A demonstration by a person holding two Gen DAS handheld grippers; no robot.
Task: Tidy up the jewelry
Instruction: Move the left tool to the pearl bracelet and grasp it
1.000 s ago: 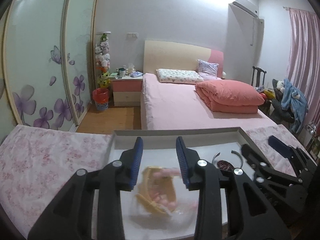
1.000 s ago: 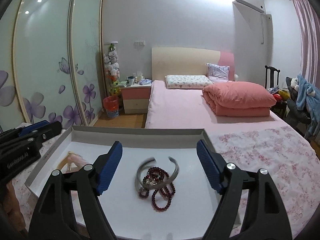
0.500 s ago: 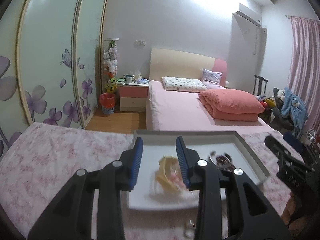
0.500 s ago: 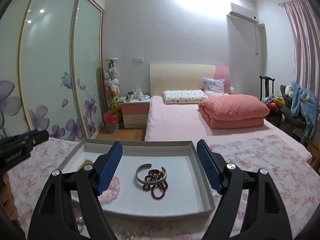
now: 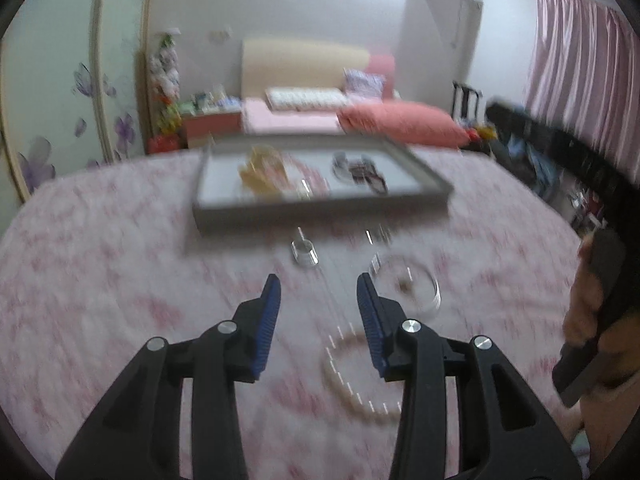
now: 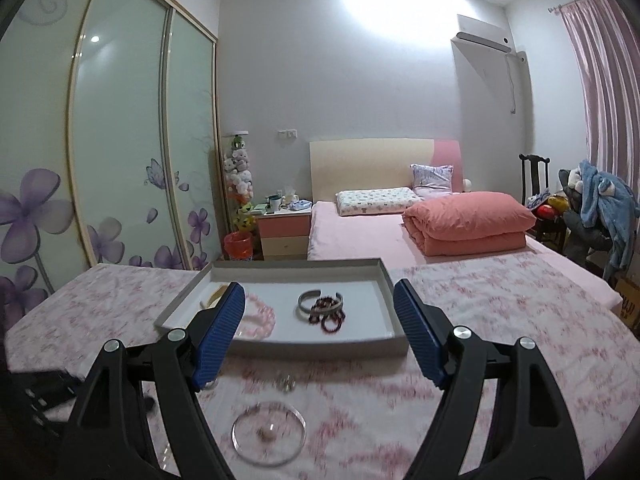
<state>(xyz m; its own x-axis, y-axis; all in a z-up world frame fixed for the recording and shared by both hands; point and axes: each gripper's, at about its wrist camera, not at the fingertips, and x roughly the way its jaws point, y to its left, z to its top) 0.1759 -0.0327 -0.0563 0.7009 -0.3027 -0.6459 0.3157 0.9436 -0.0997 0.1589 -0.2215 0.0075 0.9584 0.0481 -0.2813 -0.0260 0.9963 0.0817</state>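
A grey tray (image 6: 276, 346) (image 5: 320, 210) on the floral table holds a silver cuff (image 6: 310, 300), dark red bead bracelets (image 6: 330, 318), a pink bead bracelet (image 6: 262, 318) and a yellow piece (image 5: 260, 176). On the cloth in front lie a clear bangle (image 6: 269, 438) (image 5: 412, 284), a small ring (image 6: 286, 382), a clear ring (image 5: 304, 254) and a pearl bracelet (image 5: 352, 384). My left gripper (image 5: 319, 286) is open and empty above the cloth. My right gripper (image 6: 318, 296) is open and empty, back from the tray.
The table with its pink floral cloth (image 6: 500, 320) stands before a bed (image 6: 360, 236) with a folded orange quilt (image 6: 468, 220). A sliding wardrobe (image 6: 120, 160) is at left, a chair with clothes (image 6: 592, 208) at right.
Both grippers have pulled back from the tray and risen. The left one has tilted down to the loose jewelry on the cloth; its view is blurred by motion.
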